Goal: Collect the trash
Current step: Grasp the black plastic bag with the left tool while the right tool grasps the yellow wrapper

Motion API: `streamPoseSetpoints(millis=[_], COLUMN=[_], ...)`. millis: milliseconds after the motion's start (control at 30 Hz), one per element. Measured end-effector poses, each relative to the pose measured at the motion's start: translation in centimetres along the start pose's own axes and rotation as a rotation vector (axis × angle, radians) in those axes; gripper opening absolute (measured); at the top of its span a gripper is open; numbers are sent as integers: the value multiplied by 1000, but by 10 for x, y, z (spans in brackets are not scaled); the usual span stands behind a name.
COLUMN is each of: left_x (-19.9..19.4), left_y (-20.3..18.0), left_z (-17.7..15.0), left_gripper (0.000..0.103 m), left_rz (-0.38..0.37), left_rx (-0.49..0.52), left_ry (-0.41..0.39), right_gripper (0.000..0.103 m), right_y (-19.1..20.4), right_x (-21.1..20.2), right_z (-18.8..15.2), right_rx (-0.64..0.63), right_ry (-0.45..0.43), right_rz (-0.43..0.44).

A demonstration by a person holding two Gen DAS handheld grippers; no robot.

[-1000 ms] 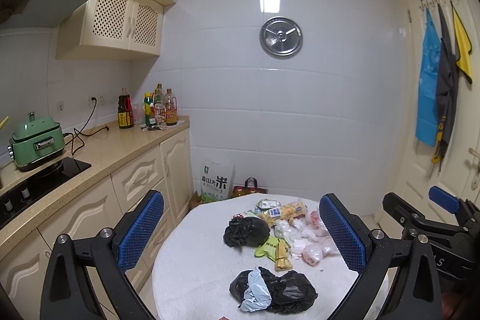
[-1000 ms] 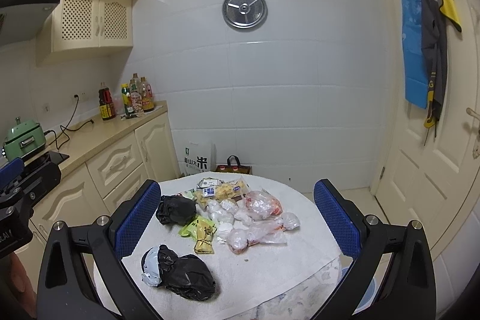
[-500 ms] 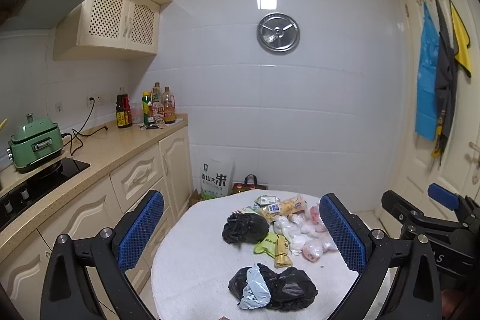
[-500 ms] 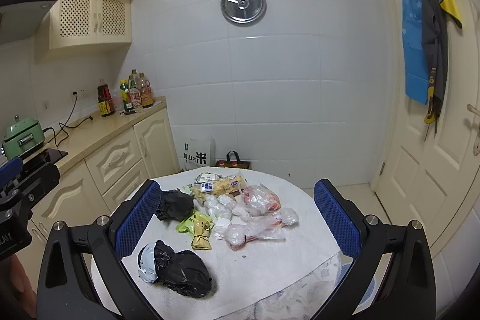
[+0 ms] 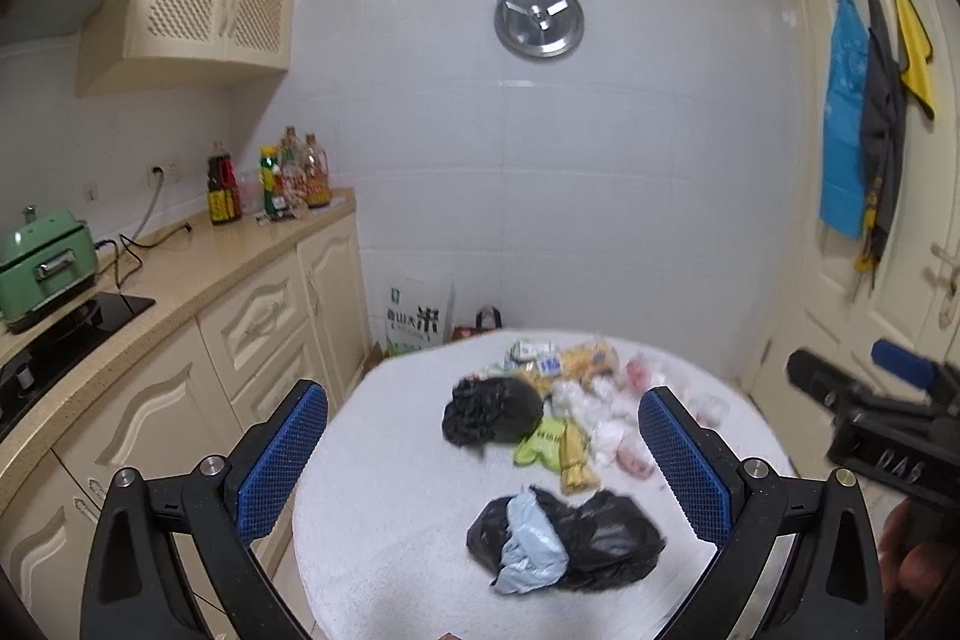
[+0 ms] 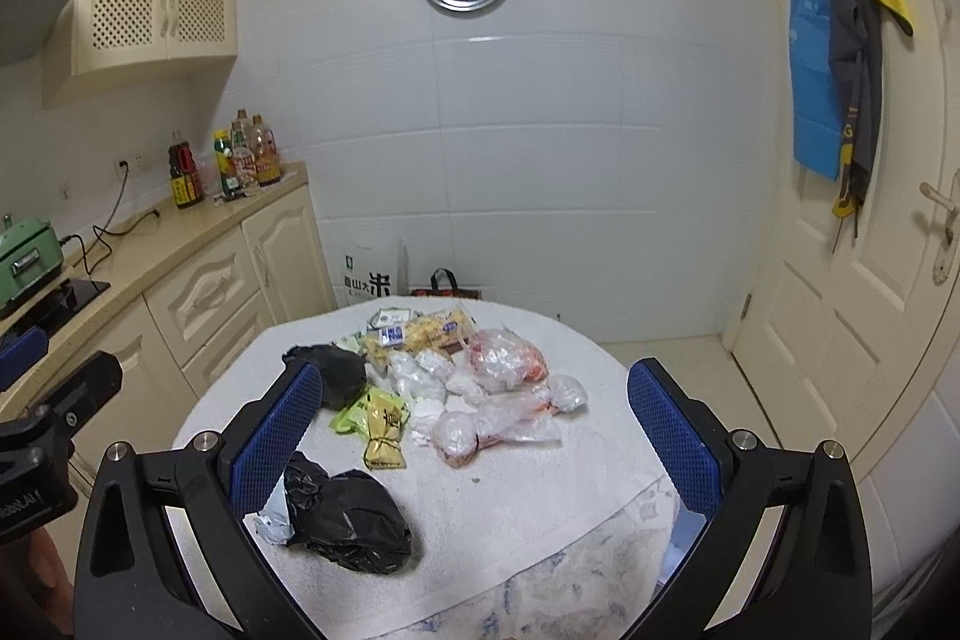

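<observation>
Left gripper [image 5: 483, 457]: I am holding it above the near side of the round table [image 5: 384, 508], jaws spread wide, nothing between the blue pads.

Right gripper [image 6: 474, 430]: I am holding it wide apart too, empty, above the near edge of the same table; its dark body is also showing at the right margin of the left view.

Trash, all lying on the white cloth covering the table:
- black bag with a pale grey-blue wrapper [image 5: 567, 541], nearest me, towards the near edge.
- second black bag [image 5: 492, 409], further back, left of centre.
- green packet [image 6: 354, 412] and yellow packet [image 6: 385, 436], touching, between the two black bags; print on both is too blurred for me to read.
- clear plastic bags [image 6: 504, 400], crumpled, some with red-orange contents, right of centre.
- yellow snack packs with blue-and-white labels [image 6: 420, 331], at the far edge; label text is not readable.

Writing: the white sack [image 6: 367, 280] standing on the floor against the far wall is showing a large "米"; the smaller characters beside it are unclear. The bottles [image 6: 240, 160] on the counter are carrying red and yellow labels I cannot read.

Room: the cloth is lying bare along the near-right part of the table. The cabinets [image 6: 204, 292] are standing close on the left; open floor is lying between the table and the door [image 6: 840, 280] on the right.
</observation>
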State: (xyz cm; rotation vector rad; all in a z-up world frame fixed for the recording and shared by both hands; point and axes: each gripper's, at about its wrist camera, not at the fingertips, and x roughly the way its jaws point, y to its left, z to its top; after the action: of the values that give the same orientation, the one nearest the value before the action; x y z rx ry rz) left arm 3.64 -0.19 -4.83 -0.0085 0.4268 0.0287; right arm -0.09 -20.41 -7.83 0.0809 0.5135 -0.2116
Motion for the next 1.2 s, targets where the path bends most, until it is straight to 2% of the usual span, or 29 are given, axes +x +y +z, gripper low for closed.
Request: streamPoseSetpoints(millis=[200, 367, 467, 667, 733, 867, 933, 1000, 1033, 1067, 1100, 1133, 1200], left_x=[42, 80, 100, 143, 156, 185, 198, 213, 220, 228, 236, 243, 247], left_y=[10, 3, -6, -22, -29, -48, -57, -62, -63, -61, -58, -57, -51], left_z=[-15, -35, -40, -46, -46, -64, -71, -70, -67, -64, -62, -61, -61], left_gripper=[102, 102, 102, 102, 102, 102, 103, 103, 101, 96, 84, 81, 78], left_rz=[-65, -156, -218, -332, -397, -491, -515, -535, -550, -569, -593, -604, -590], left_rx=[120, 285, 393, 566, 631, 804, 854, 833, 790, 730, 667, 616, 550], left_ry=[101, 214, 255, 293, 302, 341, 358, 365, 383, 412, 446, 474, 476], right_gripper=[103, 103, 103, 103, 103, 103, 103, 103, 103, 103, 103, 103, 103], right_y=[0, -4, -7, -13, -17, -26, -31, -35, -36, -38, -39, -41, -41], right_x=[22, 43, 53, 72, 78, 92, 100, 111, 116, 123, 130, 135, 147], right_z=[-15, -29, -36, -44, -46, -47, -49, -52, -54, -57, -60, -63, -67], right_rx=[15, 31, 41, 54, 62, 81, 90, 99, 102, 105, 106, 108, 114], right_ry=[69, 135, 166, 216, 232, 258, 274, 295, 307, 325, 341, 355, 385], right_rz=[-41, -70, -83, -103, -106, -111, -108, -103, -102, -99, -92, -80, -31])
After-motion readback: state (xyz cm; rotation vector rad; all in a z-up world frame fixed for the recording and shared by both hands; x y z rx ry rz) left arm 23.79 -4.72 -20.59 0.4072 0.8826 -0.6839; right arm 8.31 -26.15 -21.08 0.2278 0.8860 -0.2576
